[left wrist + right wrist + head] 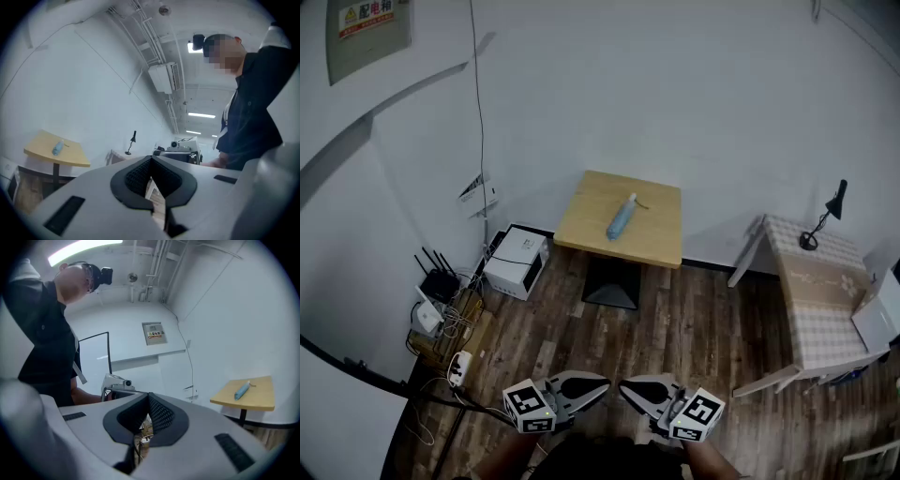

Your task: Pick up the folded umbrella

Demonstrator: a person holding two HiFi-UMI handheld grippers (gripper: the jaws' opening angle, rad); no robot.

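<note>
The folded blue umbrella lies on the far wooden table against the white wall, across the plank floor from the left hand-held gripper and right hand-held gripper, both closed and empty.

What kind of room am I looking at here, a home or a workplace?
Probably a workplace, an office or lab room: bare white walls, a router and cables on the floor, exposed ceiling pipes and strip lights. A small table holds an umbrella.
</note>
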